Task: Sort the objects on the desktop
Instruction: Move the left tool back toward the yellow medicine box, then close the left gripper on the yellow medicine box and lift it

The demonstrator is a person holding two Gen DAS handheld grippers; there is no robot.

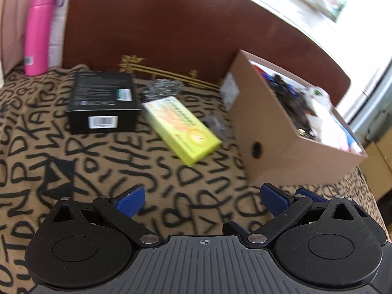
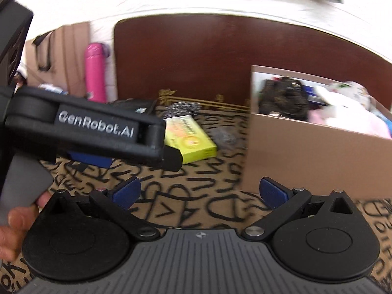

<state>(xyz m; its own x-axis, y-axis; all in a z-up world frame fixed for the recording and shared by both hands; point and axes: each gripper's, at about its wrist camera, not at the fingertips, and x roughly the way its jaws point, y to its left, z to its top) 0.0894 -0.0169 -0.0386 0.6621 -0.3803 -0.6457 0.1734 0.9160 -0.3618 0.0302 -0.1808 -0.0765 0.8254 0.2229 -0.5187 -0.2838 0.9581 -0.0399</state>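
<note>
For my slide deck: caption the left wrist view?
Open left gripper hovers before yellow-green box, black box and cardboard box.

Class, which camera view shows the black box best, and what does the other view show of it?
The left wrist view: the black box lies in full sight, top and barcoded front visible. In the right wrist view the left gripper hides nearly all of it; only a dark corner shows.

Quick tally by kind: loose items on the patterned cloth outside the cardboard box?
Boxes: 2, a black rectangular carton and a yellow-green flat carton
Steel wool scourers: 2, one behind the cartons, one beside the open brown cardboard box
Bottles: 1, a pink insulated bottle
Total: 5
</note>
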